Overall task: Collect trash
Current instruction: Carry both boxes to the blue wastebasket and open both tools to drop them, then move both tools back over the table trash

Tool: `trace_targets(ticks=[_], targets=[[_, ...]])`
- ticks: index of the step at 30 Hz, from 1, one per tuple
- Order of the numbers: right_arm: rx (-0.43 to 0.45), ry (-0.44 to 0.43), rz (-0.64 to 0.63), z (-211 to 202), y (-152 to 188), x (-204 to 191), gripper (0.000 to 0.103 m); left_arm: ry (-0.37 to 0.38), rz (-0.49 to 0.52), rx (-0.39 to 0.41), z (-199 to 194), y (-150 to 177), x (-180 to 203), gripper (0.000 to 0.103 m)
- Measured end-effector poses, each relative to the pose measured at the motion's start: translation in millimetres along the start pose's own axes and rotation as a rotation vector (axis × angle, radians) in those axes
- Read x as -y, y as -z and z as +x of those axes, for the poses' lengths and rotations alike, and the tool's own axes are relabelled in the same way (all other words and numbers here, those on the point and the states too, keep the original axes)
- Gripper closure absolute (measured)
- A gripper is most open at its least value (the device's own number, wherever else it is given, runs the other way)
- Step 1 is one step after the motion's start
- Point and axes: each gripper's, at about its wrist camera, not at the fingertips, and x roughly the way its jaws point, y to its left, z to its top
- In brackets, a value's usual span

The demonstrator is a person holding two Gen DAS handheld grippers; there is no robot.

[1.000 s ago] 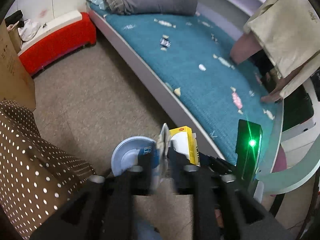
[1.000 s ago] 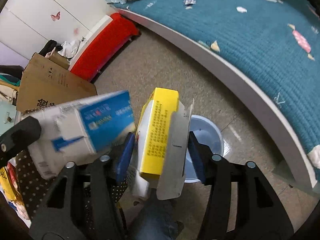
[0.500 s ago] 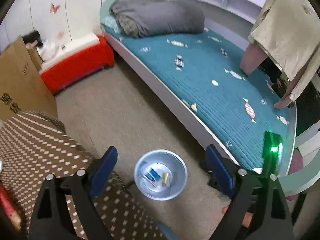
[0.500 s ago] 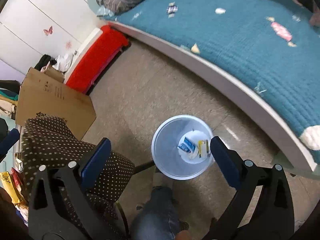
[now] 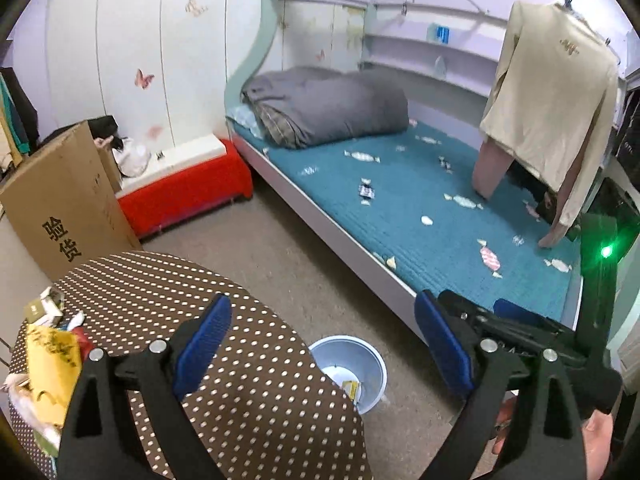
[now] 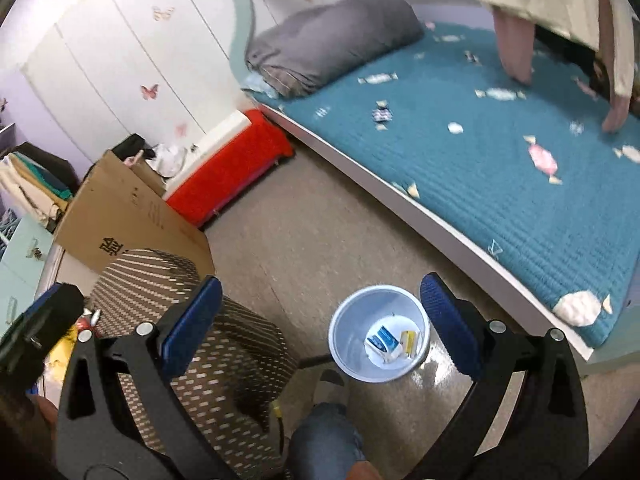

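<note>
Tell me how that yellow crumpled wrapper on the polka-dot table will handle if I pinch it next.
The yellow wrapper looks creased and thin, so probably floppy and very light; it should crush flat between the pads. It lies among other scraps at the polka-dot table's edge, so a neighbour may lift with it. It seems unlikely to roll.

1. The bin (image 6: 348, 360) looks like smooth, pale blue plastic with a slight sheen.
2. The blue carton (image 6: 383, 339) and yellow carton (image 6: 408, 338) inside it look like printed card.
3. The table cover (image 5: 240, 360) is brown dotted cloth, matt.
4. The bedspread (image 6: 520, 208) is teal quilted fabric, ribbed.
5. The duvet (image 5: 332, 106) is soft grey cloth.
6. The box (image 5: 68, 200) is plain brown cardboard, matt.
7. The floor (image 6: 304, 240) is speckled and dull, glossy just beside the bin.
8. The gripper pads (image 6: 192, 324) look like ridged blue rubber on matt black plastic arms.
</note>
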Motion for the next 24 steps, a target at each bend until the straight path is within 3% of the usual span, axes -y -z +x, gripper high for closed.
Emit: trace_targets(ticks=[11, 24], targets=[[0.073, -0.082, -0.114, -55.4, 5.8, -71.7, 0.006, -0.058, -0.037, 0.100, -74.3, 21.4, -31.8, 0.011], [0.056, -0.254, -0.348, -77.0, 54.2, -179.1, 0.006, -0.218, -0.186, 0.140, -142.4, 76.9, -126.0, 0.011]])
